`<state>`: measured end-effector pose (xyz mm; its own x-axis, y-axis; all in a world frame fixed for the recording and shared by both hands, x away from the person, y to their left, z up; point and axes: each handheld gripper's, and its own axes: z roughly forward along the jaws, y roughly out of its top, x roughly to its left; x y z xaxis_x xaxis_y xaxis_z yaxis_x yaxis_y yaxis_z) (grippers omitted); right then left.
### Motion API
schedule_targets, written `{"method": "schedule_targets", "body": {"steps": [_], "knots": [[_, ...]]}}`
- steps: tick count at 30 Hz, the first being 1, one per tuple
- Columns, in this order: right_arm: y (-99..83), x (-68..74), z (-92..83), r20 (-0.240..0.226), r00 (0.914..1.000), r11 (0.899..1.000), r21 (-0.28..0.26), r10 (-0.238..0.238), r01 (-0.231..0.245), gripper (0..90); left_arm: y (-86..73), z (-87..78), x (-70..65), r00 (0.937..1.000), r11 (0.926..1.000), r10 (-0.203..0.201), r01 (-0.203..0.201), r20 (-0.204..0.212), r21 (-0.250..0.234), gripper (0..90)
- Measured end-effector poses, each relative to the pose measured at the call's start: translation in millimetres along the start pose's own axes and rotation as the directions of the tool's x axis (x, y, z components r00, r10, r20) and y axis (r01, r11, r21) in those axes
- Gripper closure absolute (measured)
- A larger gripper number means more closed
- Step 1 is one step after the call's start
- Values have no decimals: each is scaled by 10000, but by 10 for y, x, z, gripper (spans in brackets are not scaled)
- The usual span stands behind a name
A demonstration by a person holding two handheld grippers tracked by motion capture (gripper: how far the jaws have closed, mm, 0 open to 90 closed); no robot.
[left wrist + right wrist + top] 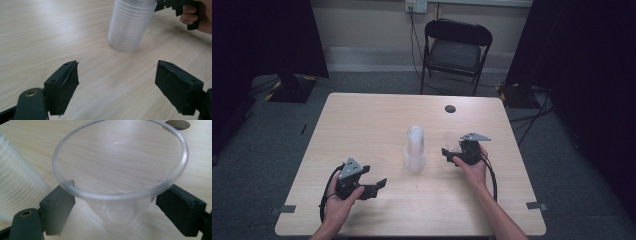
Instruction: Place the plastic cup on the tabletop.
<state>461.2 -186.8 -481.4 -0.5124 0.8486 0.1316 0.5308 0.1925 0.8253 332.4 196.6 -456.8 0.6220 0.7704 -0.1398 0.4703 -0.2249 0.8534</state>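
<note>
A tall stack of clear plastic cups point(415, 150) stands upright mid-table; it also shows in the left gripper view point(130, 25) and at the left edge of the right gripper view point(17, 182). To its right a single clear cup point(452, 139) stands upright between the jaws of my right gripper point(453, 156). In the right gripper view that cup point(120, 177) sits between wide-spread pads of my right gripper point(113, 212), with a small gap at the right pad point(175, 207). My left gripper point(379, 186) rests near the front left, open and empty point(116, 85), pointing at the stack.
The light wooden table point(362, 120) has a dark round hole point(450, 108) near its far edge, also in the right gripper view point(177, 123). A black folding chair point(456, 50) stands beyond the table. Bare tabletop lies left of the stack.
</note>
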Motion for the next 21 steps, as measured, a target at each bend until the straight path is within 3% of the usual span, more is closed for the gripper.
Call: {"method": "schedule_targets", "body": {"steps": [21], "knots": [[-4,-98,-408,-337,9992,9998,28,221,-220,163,-4,-25,135,9995,9999,-118,119,-301,27,188]]}}
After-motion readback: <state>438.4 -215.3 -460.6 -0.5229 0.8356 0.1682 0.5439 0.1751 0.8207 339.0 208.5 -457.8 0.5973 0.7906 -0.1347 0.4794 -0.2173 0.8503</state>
